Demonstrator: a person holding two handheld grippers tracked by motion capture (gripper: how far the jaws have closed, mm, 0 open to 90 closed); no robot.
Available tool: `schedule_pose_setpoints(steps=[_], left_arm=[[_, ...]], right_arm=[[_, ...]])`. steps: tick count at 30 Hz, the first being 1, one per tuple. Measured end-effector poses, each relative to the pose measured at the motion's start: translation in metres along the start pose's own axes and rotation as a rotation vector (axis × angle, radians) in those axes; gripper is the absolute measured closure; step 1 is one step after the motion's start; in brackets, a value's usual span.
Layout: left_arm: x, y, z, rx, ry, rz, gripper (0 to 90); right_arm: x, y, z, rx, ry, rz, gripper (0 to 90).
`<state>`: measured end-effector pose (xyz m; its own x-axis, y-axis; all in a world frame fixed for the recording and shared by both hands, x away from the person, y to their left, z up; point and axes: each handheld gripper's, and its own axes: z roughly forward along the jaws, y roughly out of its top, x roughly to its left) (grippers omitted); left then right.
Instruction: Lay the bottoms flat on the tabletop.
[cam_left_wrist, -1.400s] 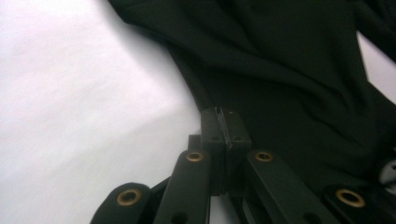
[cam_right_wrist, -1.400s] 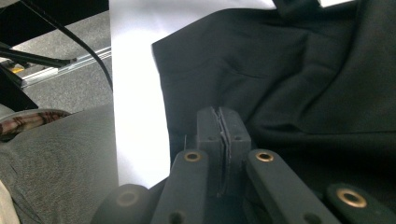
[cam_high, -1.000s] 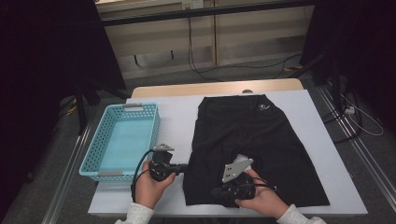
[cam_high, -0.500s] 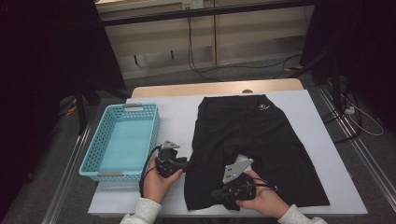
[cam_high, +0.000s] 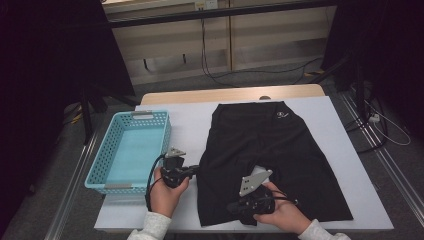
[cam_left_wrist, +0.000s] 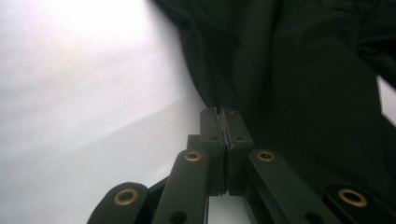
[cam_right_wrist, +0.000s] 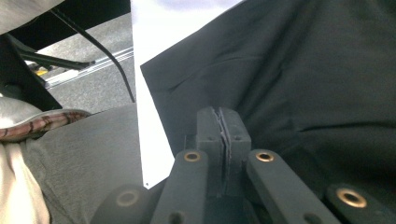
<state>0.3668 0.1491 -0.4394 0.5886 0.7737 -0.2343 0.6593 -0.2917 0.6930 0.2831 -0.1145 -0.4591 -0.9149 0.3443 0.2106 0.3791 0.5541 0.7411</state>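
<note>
Black shorts (cam_high: 280, 145) lie flat on the white table (cam_high: 185, 125), waistband at the far end. My left gripper (cam_high: 196, 170) points right at the shorts' left edge. Its jaws have just been closing, and in the left gripper view the left gripper (cam_left_wrist: 219, 111) is shut with the edge of the shorts (cam_left_wrist: 303, 93) running into its tips. My right gripper (cam_high: 233, 207) lies on the near hem. In the right gripper view the right gripper (cam_right_wrist: 219, 111) is shut on the shorts (cam_right_wrist: 303, 70), with creases spreading from its tips.
A light blue mesh basket (cam_high: 100, 182) stands empty at the table's left, close to my left hand. The table's near edge (cam_right_wrist: 149, 116) runs just beside my right gripper, with a person's lap (cam_right_wrist: 93, 154) below it. Cables lie on the floor beyond the table.
My left gripper has crept a little to the right, up to the shorts' left edge. The right gripper and the shorts have stayed put.
</note>
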Motion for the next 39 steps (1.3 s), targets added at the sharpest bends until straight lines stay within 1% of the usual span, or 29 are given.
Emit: schedule_pose_setpoints(steps=[1, 2, 4, 5, 6, 7, 8, 9, 12, 14, 15, 16, 17, 18, 19, 20, 23, 24, 25, 26, 29, 32, 33, 34, 35, 36, 37, 38, 39], left_arm=[[0.001, -0.001, 0.0, 0.009, 0.007, 0.001, 88.2], [0.001, -0.002, 0.001, 0.004, 0.012, -0.002, 85.7], [0.001, -0.003, 0.003, -0.001, 0.014, 0.001, 74.4], [0.0, -0.003, 0.004, -0.006, 0.018, 0.008, 72.2], [0.001, -0.003, 0.005, 0.0, 0.015, 0.03, 69.9], [0.0, -0.004, 0.008, -0.001, 0.019, 0.028, 66.8], [0.0, -0.005, 0.009, 0.012, 0.016, 0.034, 66.5], [0.0, -0.005, 0.012, 0.012, 0.014, 0.027, 65.1], [-0.001, -0.007, 0.016, 0.038, 0.003, 0.036, 62.8], [-0.003, -0.007, 0.017, 0.037, 0.009, 0.04, 62.7], [-0.003, -0.007, 0.017, 0.037, 0.002, 0.038, 62.8], [-0.003, -0.007, 0.018, 0.035, 0.005, 0.041, 62.8], [-0.003, -0.007, 0.018, 0.036, 0.006, 0.043, 62.8], [-0.003, -0.007, 0.018, 0.034, 0.005, 0.044, 62.7], [-0.004, -0.007, 0.018, 0.033, 0.005, 0.046, 62.5], [-0.003, -0.007, 0.018, 0.026, 0.005, 0.051, 62.3], [-0.004, -0.007, 0.019, 0.02, 0.009, 0.062, 61.2], [-0.004, -0.007, 0.019, 0.022, 0.007, 0.065, 61.1], [-0.004, -0.007, 0.02, 0.02, 0.007, 0.063, 60.7], [-0.004, -0.007, 0.02, 0.014, 0.005, 0.053, 59.9], [-0.005, -0.007, 0.02, 0.008, 0.011, 0.052, 55.0], [-0.005, -0.006, 0.017, 0.006, 0.008, 0.057, 52.9], [-0.005, -0.006, 0.016, 0.0, 0.009, 0.056, 52.0], [-0.005, -0.005, 0.015, 0.003, 0.002, 0.059, 51.3], [-0.005, -0.005, 0.015, 0.003, 0.0, 0.062, 50.8], [-0.006, -0.005, 0.015, 0.002, -0.001, 0.058, 50.6], [-0.007, -0.005, 0.015, 0.001, 0.0, 0.059, 50.5], [-0.007, -0.005, 0.014, 0.001, 0.0, 0.059, 50.3], [-0.007, -0.005, 0.014, -0.001, -0.001, 0.056, 50.0]], right_arm=[[0.0, 0.0, 0.001, 0.003, 0.0, -0.002, 88.8], [0.0, 0.0, 0.001, 0.006, -0.001, -0.005, 88.8], [0.001, 0.0, 0.002, 0.012, 0.001, -0.008, 88.8], [0.001, 0.001, 0.002, 0.013, -0.002, -0.008, 88.8], [0.001, 0.001, 0.002, 0.017, 0.005, -0.007, 88.8], [0.001, 0.001, 0.002, 0.018, 0.005, -0.01, 88.8], [0.002, 0.001, 0.002, 0.017, 0.005, -0.005, 88.8], [0.002, 0.002, 0.001, 0.02, 0.008, -0.008, 88.8], [0.0, 0.003, -0.004, 0.005, 0.001, -0.004, 88.7], [-0.004, 0.002, -0.009, -0.011, -0.032, 0.006, 88.4], [-0.005, 0.001, -0.011, -0.016, -0.029, 0.01, 87.9], [-0.006, 0.001, -0.012, -0.02, -0.031, 0.015, 86.7], [-0.007, 0.0, -0.012, -0.022, -0.041, 0.013, 81.9], [-0.008, 0.001, -0.013, -0.027, -0.073, 0.003, 77.7], [-0.008, 0.002, -0.015, -0.04, -0.101, 0.007, 75.2], [-0.009, 0.004, -0.016, -0.052, -0.113, 0.013, 74.7], [-0.008, 0.009, -0.017, -0.081, -0.147, 0.003, 71.1], [-0.007, 0.01, -0.016, -0.085, -0.14, -0.001, 70.5], [-0.005, 0.011, -0.013, -0.079, -0.132, -0.012, 67.9], [-0.003, 0.012, -0.009, -0.073, -0.131, -0.018, 66.6], [0.003, 0.015, 0.003, -0.054, -0.122, -0.035, 62.9], [0.007, 0.017, 0.013, -0.041, -0.106, -0.037, 61.0], [0.008, 0.018, 0.016, -0.037, -0.105, -0.035, 61.3], [0.009, 0.018, 0.019, -0.022, -0.112, -0.044, 64.4], [0.011, 0.017, 0.022, 0.0, -0.126, -0.075, 74.2], [0.011, 0.017, 0.023, 0.009, -0.152, -0.107, 89.0], [0.01, 0.017, 0.023, 0.015, -0.153, -0.12, 89.5], [0.008, 0.017, 0.022, 0.026, -0.151, -0.114, 89.7], [0.005, 0.016, 0.021, 0.023, -0.165, -0.111, 89.8]])
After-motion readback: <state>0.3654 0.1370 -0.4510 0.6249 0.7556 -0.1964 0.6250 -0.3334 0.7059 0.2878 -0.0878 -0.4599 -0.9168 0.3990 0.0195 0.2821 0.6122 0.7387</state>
